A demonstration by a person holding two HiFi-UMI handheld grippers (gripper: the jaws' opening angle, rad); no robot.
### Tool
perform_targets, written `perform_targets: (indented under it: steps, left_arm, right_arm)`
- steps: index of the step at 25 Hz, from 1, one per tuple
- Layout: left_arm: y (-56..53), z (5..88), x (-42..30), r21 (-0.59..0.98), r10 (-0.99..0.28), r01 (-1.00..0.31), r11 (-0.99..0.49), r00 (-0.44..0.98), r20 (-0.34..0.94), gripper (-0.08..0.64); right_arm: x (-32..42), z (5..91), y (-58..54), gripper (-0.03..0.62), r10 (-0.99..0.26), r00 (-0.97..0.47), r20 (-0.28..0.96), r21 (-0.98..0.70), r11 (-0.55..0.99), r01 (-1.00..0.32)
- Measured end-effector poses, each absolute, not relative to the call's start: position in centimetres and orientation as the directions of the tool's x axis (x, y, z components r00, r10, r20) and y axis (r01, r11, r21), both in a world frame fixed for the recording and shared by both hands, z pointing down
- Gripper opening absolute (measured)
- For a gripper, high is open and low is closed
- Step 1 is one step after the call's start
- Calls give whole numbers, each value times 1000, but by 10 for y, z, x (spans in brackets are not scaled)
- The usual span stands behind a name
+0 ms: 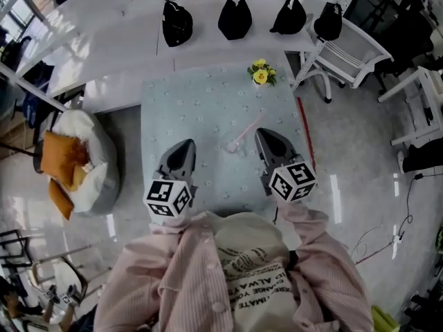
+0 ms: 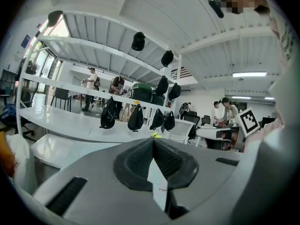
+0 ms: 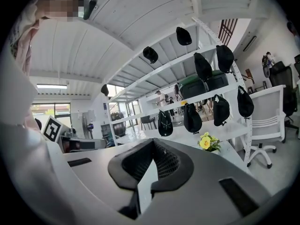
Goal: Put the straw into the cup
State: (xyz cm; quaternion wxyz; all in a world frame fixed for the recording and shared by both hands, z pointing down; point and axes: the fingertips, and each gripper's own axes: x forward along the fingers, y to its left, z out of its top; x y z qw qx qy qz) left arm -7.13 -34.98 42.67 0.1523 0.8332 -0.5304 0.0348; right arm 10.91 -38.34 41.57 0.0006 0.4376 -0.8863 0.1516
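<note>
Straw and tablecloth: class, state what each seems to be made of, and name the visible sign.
Straw: probably plastic; thin, straight, smooth, pale pink.
Tablecloth: likely cloth or vinyl, matte; pale green with a small repeated print, lying flat. The head view cannot settle which.

This is an open-plan office or lab workspace. White shelves [image 2: 89, 90] carry rows of hanging black bags [image 1: 235, 16]. A white office chair [image 1: 349, 50] and a beanbag [image 1: 90, 182] stand on glossy floor [image 1: 360, 151], and people [image 2: 228, 111] work at desks [image 2: 208, 132] under strip lights [image 2: 248, 74].
</note>
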Motion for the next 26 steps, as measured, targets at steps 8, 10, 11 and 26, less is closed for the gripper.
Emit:
perform_targets:
  steps: [8, 10, 11, 26]
  left_arm:
    - [-352, 421, -77, 205, -890, -905, -372, 411, 200, -2]
    - [-352, 421, -80, 204, -892, -907, -368, 406, 198, -2]
    - [-353, 420, -81, 204, -894, -909, -365, 403, 198, -2]
    - [-356, 421, -85, 198, -904, -922, -334, 373, 210, -2]
  right_arm:
    - [121, 415, -385, 0, -802, -583, 128, -262, 540, -800]
    - [122, 414, -387, 0, -808, -576, 128, -259, 533, -805]
    - [123, 414, -388, 0, -810, -573, 128, -258, 530, -807]
    - [135, 418, -389, 0, -829, -544, 129, -269, 499, -824]
